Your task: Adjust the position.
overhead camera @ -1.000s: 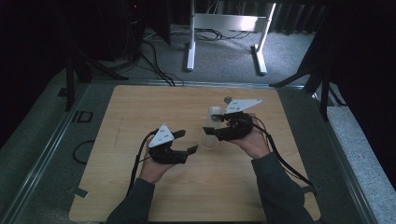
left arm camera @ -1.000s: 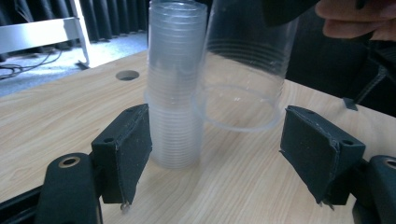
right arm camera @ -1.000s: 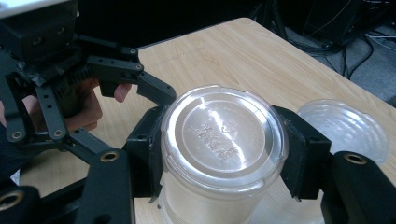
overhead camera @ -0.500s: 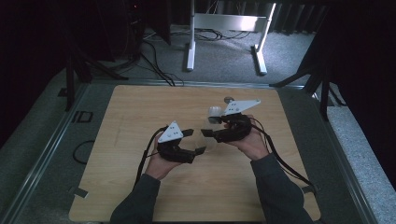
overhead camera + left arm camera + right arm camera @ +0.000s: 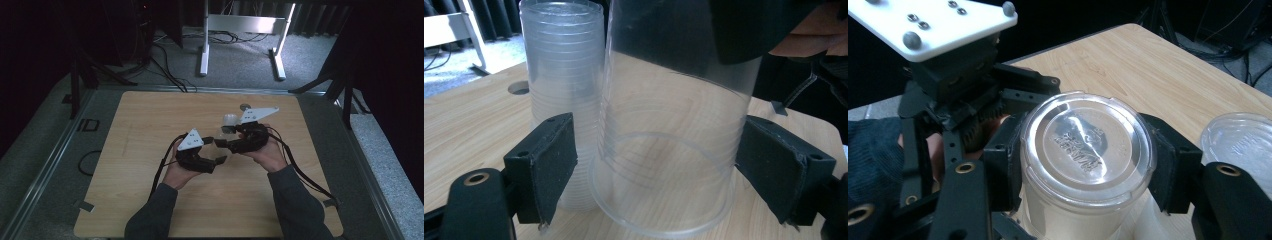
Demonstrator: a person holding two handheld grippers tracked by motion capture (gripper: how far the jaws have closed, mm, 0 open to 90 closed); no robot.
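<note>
the right gripper is clamping an upside-down clear cup, raised just beside the cup stack. the left gripper, jaws just opening wide, is flanking the cup without pressing. both forearms are reaching forward over the table.

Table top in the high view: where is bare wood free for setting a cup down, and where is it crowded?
Bare wood runs along the table's left side and its far edge. It is crowded at the centre, where the left claw, right claw, held cup and cup stack meet.
</note>
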